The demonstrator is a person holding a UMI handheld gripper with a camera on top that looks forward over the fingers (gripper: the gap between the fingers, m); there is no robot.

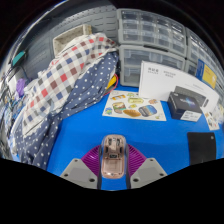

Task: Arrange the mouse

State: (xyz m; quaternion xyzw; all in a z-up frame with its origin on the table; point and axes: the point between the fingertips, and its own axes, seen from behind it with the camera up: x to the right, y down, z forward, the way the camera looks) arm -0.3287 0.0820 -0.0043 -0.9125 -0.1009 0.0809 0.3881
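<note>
Hand-held gripper (113, 172) clamps the mouse (113, 153) (silvery-pink) above the blue table (90, 128).

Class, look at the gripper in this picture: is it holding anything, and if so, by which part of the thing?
Yes. The gripper holds the mouse, a small grey and pinkish one: its fingers press on the mouse's two long sides, with the mouse pointing forward over the blue table.

view: one, gripper-mounted | faces: forward along fingers | low, near blue table (90, 135)
</note>
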